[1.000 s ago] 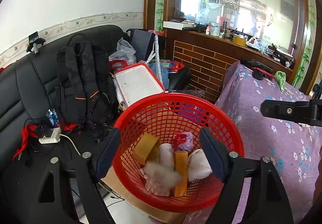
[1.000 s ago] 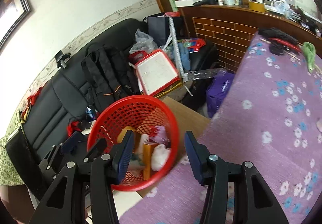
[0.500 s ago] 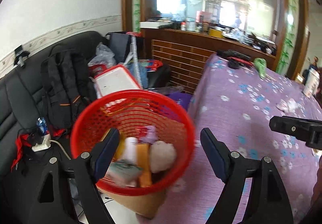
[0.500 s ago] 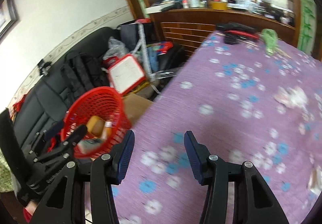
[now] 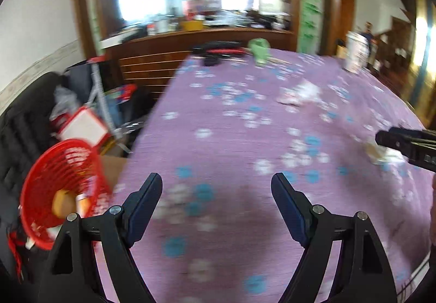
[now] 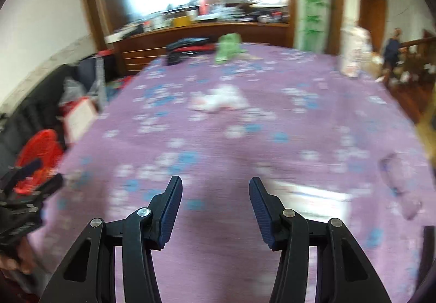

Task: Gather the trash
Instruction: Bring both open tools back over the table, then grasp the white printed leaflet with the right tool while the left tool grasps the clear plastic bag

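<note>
Left hand-held gripper [image 5: 216,184]: jaws spread wide, nothing between them, bare cloth beneath.
Right hand-held gripper [image 6: 215,190]: jaws apart, less wide than the left, nothing between the pads; it hangs over the near part of the worktop.
Worktop [image 5: 231,145]: covered by a purple cloth with white and blue flowers; both views are blurred.
Red basket [image 5: 58,194]: off the worktop's left edge, standing on a cardboard box [image 5: 113,166]; yellow and white pieces lie inside, too blurred to name.
Crumpled white trash [image 6: 218,101]: on the cloth around the middle of the worktop, well apart from both grippers.
Pale scrap [image 5: 381,153]: near the right edge in the left wrist view, just beside the tip of the right gripper; whether they touch cannot be told.
Clear wrapper [image 6: 400,180]: near the right edge in the right wrist view.
White strip [image 6: 308,194]: flat on the cloth just right of the right gripper's fingertip; too smeared to identify.
Green cloth [image 5: 259,51]: at the far edge.
Black and red items [image 5: 218,51]: at the far left corner, beside the green cloth.
White container [image 5: 355,53]: upright at the far right corner.
Black sofa [image 5: 16,123]: left of the worktop, piled with bags.
</note>
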`<state>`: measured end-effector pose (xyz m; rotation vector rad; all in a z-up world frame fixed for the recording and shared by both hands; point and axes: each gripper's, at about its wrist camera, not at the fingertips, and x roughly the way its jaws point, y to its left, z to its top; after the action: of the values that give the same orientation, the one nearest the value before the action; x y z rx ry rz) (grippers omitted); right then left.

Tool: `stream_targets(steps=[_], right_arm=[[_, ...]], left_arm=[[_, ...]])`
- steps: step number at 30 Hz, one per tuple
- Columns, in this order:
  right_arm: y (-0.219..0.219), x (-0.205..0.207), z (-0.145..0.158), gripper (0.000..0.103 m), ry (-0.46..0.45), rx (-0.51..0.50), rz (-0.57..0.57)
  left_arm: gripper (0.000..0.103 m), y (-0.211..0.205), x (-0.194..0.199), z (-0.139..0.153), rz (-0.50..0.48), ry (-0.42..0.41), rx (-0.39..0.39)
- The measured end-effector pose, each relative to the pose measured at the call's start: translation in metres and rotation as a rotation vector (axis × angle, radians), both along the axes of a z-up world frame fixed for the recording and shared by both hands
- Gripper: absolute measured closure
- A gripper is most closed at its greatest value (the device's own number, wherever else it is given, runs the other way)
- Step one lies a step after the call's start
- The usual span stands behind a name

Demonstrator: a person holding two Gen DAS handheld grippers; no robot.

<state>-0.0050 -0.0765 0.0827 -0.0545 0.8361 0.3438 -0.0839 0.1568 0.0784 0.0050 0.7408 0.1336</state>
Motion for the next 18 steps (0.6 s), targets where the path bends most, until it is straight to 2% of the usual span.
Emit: stream_targets(steps=[4, 8, 9, 11, 12, 16, 18], right_arm=[[-0.031, 0.012, -0.021, 0.050, 0.029, -0.043, -0.038], [-0.036, 0.026, -0.041, 0.074, 0.066, -0.056, -0.031], [-0.035, 0.028, -0.044, 0.077, 0.065, -0.063, -0.029], [-0.035, 0.033, -0.051, 0.093, 0.064, -0.078, -0.030], [-0.035, 0.035, -0.053, 0.097, 0.064, -0.072, -0.023], [-0.043, 0.036, -0.053, 0.100, 0.007, -0.028, -0.046], [-0.055, 0.037, -0.050, 0.100, -0.009, 0.060, -0.057]], left_arm=[[0.022, -0.040, 0.013, 0.004, -0.086, 0.021, 0.021], [0.022, -0.069, 0.030, 0.008, -0.150, 0.045, 0.026], [0.022, -0.075, 0.035, 0.009, -0.162, 0.052, 0.024], [0.022, -0.083, 0.048, 0.008, -0.170, 0.068, 0.032], [0.022, -0.086, 0.053, 0.007, -0.174, 0.075, 0.035], [0.022, -0.095, 0.078, 0.007, -0.182, 0.065, 0.070], [0.022, -0.102, 0.097, 0.007, -0.186, 0.061, 0.099]])
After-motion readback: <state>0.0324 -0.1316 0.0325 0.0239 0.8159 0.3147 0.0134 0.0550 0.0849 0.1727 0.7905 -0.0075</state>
